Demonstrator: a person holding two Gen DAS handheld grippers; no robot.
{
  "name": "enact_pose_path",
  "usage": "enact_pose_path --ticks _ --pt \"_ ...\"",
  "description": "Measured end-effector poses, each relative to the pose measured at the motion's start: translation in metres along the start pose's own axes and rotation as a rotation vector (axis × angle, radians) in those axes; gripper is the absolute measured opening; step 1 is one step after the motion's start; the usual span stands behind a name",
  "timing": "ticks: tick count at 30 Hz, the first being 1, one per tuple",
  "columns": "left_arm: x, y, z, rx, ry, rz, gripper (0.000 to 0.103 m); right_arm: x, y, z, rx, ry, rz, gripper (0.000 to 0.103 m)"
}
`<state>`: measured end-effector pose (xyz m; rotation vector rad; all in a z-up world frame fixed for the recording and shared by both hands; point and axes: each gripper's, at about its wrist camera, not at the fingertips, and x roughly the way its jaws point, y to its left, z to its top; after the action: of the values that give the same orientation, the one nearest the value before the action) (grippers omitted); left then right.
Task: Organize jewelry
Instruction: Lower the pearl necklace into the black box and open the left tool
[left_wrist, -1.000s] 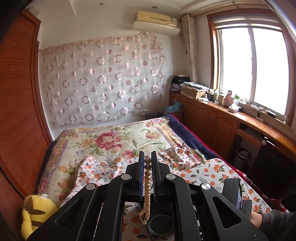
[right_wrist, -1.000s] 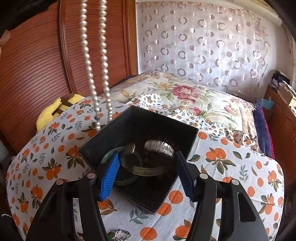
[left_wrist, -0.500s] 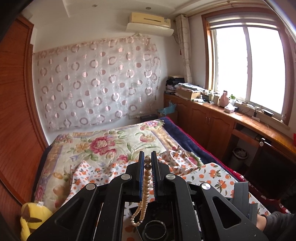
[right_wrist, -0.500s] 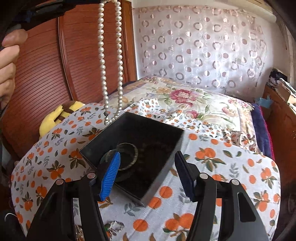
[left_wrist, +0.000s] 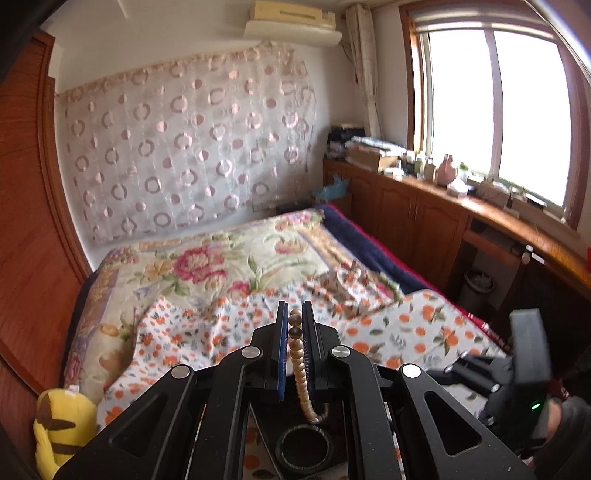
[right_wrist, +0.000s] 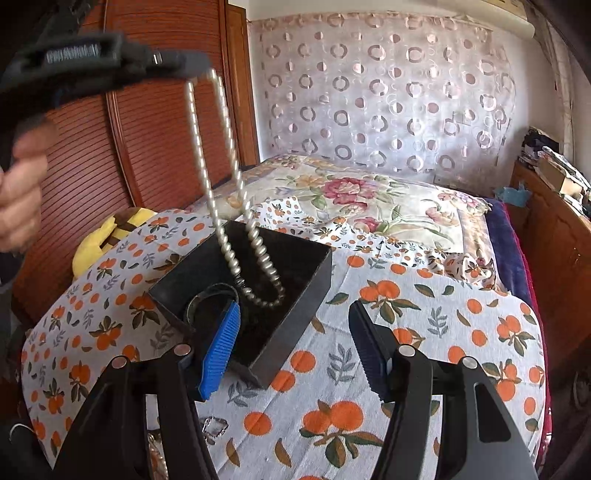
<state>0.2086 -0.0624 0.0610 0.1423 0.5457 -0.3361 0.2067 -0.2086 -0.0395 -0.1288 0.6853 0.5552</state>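
My left gripper is shut on a pearl necklace, which hangs down between its fingers. In the right wrist view the left gripper is at the upper left and the necklace dangles as a long loop, its lower end inside the black jewelry box on the orange-print cloth. A dark bangle lies in the box; it also shows in the left wrist view. My right gripper is open and empty, just in front of the box's near corner. It appears in the left wrist view at the right.
The box sits on a bed covered with an orange-print cloth and a floral quilt. A yellow plush toy lies at the left edge. Small glittery jewelry lies on the cloth near my right gripper. Wooden cabinets run along the right.
My left gripper has lowered the necklace, so its bottom end has gone from hanging above the box's far edge to inside the box. The right gripper has drawn back slightly and stays open.
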Motion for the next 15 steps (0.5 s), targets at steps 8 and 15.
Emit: enact_pose_path --ticks 8,15 --pt "0.006 -0.001 -0.029 0.008 0.066 0.021 0.007 -0.014 0.01 -0.006 -0.004 -0.005 -0.015 0.064" --pt "-0.017 -0.001 -0.054 -0.009 0.068 0.014 0.014 -0.037 0.019 -0.019 0.008 -0.02 -0.035 0.064"
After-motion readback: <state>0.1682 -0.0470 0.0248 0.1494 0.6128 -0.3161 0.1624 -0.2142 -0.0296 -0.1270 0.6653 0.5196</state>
